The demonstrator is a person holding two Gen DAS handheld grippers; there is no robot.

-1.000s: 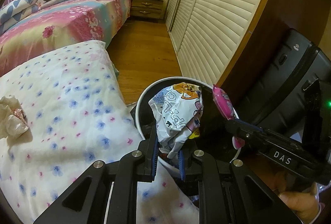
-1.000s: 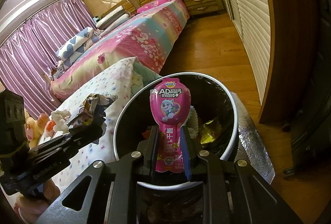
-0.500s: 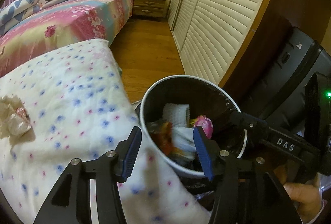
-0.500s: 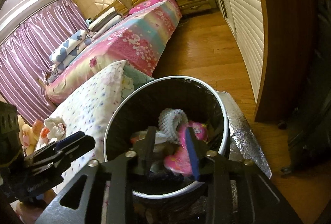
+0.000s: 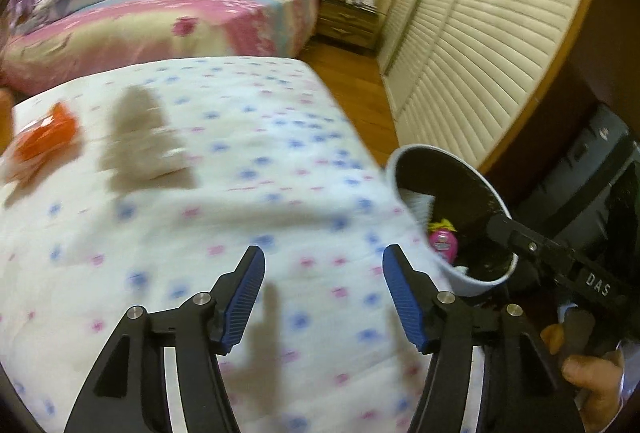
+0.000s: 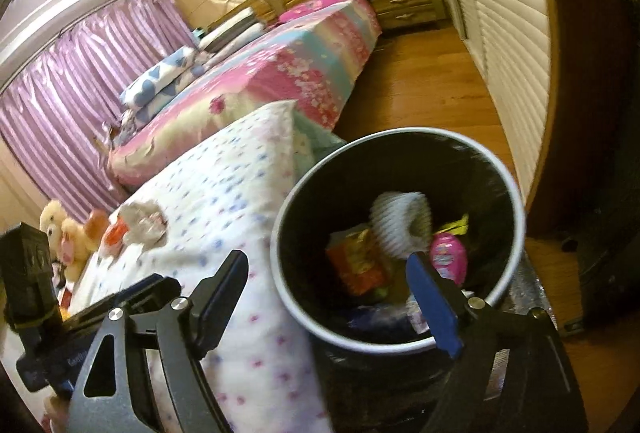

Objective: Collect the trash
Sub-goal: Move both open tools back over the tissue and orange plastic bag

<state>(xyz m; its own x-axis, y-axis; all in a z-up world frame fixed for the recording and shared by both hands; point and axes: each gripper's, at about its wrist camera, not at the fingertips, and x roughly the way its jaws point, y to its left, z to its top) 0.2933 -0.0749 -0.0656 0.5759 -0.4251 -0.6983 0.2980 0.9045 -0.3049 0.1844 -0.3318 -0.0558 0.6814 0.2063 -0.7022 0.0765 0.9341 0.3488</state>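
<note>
We have the bed (image 5: 248,169) with its dotted cover filling the left and middle of both views, and the trash bin (image 6: 516,201) standing against its right edge on the wood floor. Inside the bin lie a white foam net (image 6: 400,221), an orange snack bag (image 6: 356,265) and a pink pouch (image 6: 450,257), so those pieces are already collected.

What remains lies far left on the bed: an orange wrapper (image 5: 48,137) and, just beside it, a crumpled pale wad (image 5: 148,149). We judge both to be very light, soft and crushable, the wrapper probably slick film. We would pinch each at a raised fold or bunched middle, not a flat edge, so it does not slide out.

The left claw (image 5: 324,293) stands spread over the bed cover with nothing between its blue pads; its jaws have just been opening. The right claw (image 6: 332,297) is spread wide too, its jaws also just opened, empty, one finger over the bed edge and the other over the bin's near rim.

The left view shows the leftover trash larger, though smeared by motion blur, and only a slice of the bin. The right view looks straight down into the bin and shows its contents, plus soft toys (image 6: 68,233) at the bed's far left that the left view misses.
</note>
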